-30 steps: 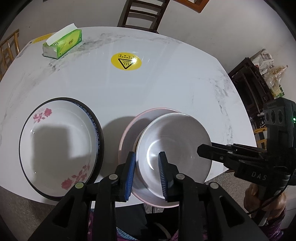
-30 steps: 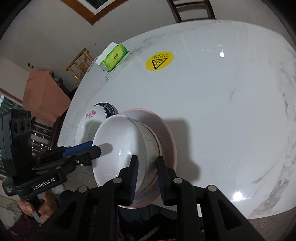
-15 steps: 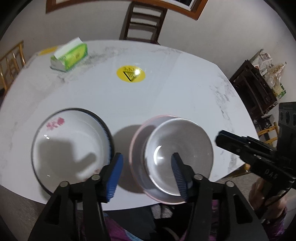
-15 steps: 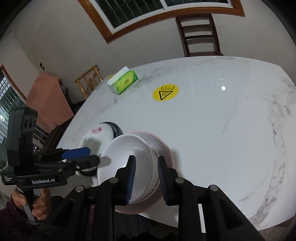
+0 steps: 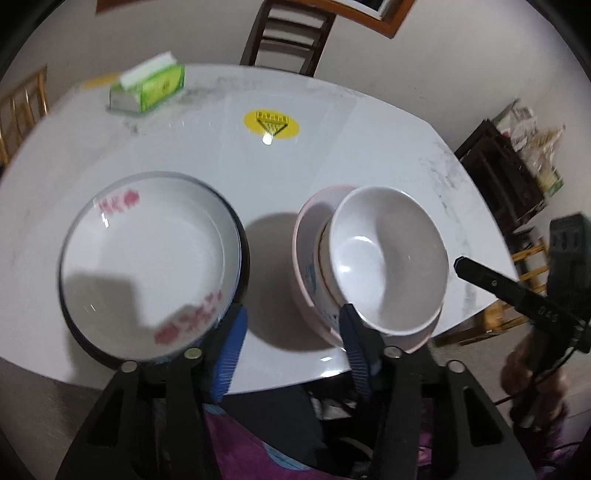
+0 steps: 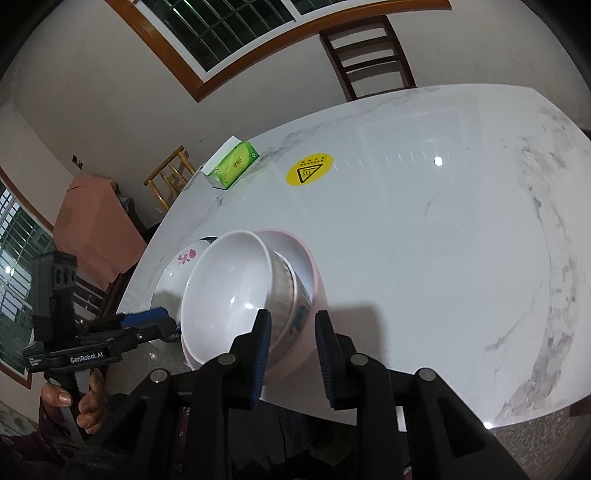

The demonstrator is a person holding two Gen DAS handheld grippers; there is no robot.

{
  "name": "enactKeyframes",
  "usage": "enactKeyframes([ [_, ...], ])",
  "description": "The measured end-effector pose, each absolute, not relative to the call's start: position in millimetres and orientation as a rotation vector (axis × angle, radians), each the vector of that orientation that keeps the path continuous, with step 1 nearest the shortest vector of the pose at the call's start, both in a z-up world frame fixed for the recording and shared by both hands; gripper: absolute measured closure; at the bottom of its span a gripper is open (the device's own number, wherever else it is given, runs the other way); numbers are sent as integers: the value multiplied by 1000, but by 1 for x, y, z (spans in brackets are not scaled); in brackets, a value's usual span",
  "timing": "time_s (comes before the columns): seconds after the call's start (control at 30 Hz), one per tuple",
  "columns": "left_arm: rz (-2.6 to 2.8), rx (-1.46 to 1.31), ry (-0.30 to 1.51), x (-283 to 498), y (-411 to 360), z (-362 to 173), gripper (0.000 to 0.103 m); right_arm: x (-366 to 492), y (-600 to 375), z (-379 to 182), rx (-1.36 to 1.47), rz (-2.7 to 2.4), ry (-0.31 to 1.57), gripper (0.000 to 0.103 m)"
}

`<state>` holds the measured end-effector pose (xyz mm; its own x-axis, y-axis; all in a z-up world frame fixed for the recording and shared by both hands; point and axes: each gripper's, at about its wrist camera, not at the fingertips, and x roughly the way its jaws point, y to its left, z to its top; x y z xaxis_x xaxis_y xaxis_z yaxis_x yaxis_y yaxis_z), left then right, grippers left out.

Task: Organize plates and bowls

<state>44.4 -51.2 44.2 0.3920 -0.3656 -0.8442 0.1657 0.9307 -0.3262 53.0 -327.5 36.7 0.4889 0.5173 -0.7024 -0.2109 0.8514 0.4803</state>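
A white bowl (image 5: 388,258) (image 6: 229,291) sits nested on a patterned bowl (image 6: 295,310) inside a pink plate (image 5: 306,266) (image 6: 314,273) near the table's front edge. To its left lies a dark-rimmed plate with pink flowers (image 5: 147,266) (image 6: 184,258). My left gripper (image 5: 291,350) (image 6: 162,325) hovers over the bare table between the two plates, its jaws closing with nothing between them. My right gripper (image 6: 293,343) (image 5: 461,266) stands just off the stack's right side, a narrow gap between its pads, which touch nothing.
A green tissue box (image 5: 147,88) and a yellow warning sticker (image 5: 271,123) lie farther back on the white marble table (image 5: 332,147). A wooden chair (image 5: 288,33) stands behind the table, a dark shelf (image 5: 506,177) to the right. A hand (image 6: 70,402) holds the left gripper.
Both grippers have let go of the white bowl's rim and drawn back towards the table's front edge. The left jaws opened wide. The bowl stays on the stack.
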Motion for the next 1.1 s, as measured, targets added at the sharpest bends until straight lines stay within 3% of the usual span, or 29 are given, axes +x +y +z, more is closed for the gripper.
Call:
enactKeyframes([
  [0.07, -365, -256, 1138, 44, -47, 40, 72, 52, -329, 35, 362, 445, 965, 78],
  [0.13, -391, -317, 1162, 47, -43, 34, 74, 51, -330, 34, 366, 447, 967, 78],
  [0.4, -433, -459, 1215, 59, -36, 22, 74, 54, -324, 31, 333, 427, 989, 78],
  [1.1, -329, -405, 1256, 67, -54, 24, 72, 86, -308, 16, 265, 331, 1170, 75],
])
